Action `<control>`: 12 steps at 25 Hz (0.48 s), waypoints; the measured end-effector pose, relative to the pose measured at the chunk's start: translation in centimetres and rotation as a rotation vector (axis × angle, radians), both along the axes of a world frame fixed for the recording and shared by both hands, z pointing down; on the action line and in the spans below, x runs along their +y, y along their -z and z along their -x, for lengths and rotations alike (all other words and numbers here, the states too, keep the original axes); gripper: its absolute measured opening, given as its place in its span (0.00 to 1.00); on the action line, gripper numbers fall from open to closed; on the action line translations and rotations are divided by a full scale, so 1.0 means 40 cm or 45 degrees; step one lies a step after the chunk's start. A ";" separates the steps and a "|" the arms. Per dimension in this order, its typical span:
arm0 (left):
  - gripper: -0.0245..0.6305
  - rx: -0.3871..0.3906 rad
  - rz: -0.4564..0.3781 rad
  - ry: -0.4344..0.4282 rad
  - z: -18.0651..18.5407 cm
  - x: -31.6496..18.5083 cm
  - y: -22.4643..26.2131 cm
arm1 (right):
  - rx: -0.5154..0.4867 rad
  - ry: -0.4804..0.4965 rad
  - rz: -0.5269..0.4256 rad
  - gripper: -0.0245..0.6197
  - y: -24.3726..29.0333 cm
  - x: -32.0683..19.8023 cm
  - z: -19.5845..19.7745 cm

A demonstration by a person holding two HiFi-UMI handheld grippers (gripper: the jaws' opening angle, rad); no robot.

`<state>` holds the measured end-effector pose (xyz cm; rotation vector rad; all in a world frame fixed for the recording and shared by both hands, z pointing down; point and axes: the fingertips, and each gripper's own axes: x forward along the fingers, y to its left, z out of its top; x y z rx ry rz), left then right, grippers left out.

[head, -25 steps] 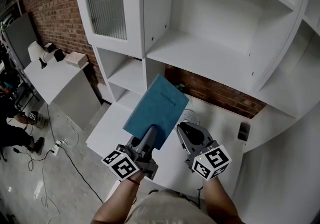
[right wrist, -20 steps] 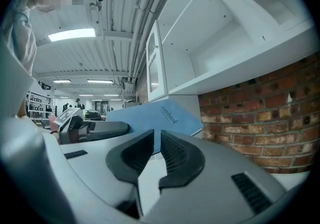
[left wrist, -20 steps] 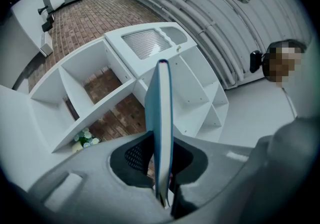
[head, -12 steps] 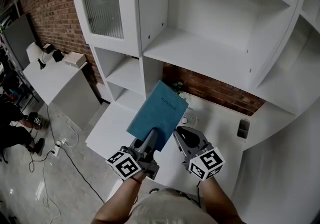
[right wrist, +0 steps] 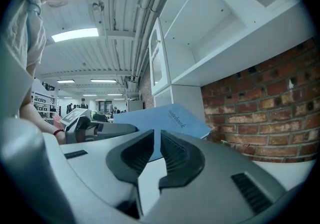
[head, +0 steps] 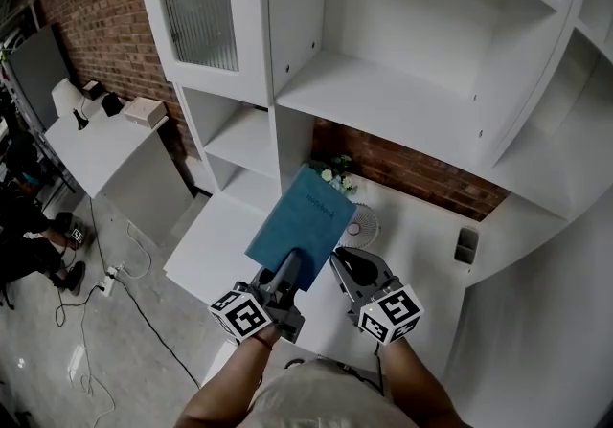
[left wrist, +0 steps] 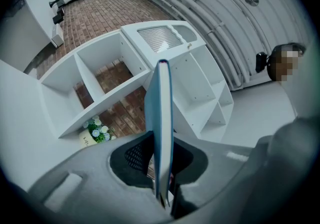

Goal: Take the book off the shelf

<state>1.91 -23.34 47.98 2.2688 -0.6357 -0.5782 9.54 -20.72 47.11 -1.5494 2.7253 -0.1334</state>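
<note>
Left gripper [head: 287, 270] jaws pinching book [head: 303, 223] near edge, holding it clear of shelf [head: 383, 101]. Right gripper [head: 349, 261] jaws nearly together, empty. Next probably calling for setting book on bench [head: 206, 249].

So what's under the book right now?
The white desk shows around the book, with flowers past its top corner and a fan at its right edge. Whatever lies directly beneath is covered.
</note>
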 end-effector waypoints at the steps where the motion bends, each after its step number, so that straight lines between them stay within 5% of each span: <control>1: 0.11 -0.003 0.003 0.000 0.001 0.000 -0.009 | 0.003 0.003 0.006 0.12 -0.009 0.001 0.001; 12: 0.11 -0.026 0.085 -0.005 -0.001 0.000 -0.101 | 0.033 0.006 0.073 0.12 -0.080 0.005 0.000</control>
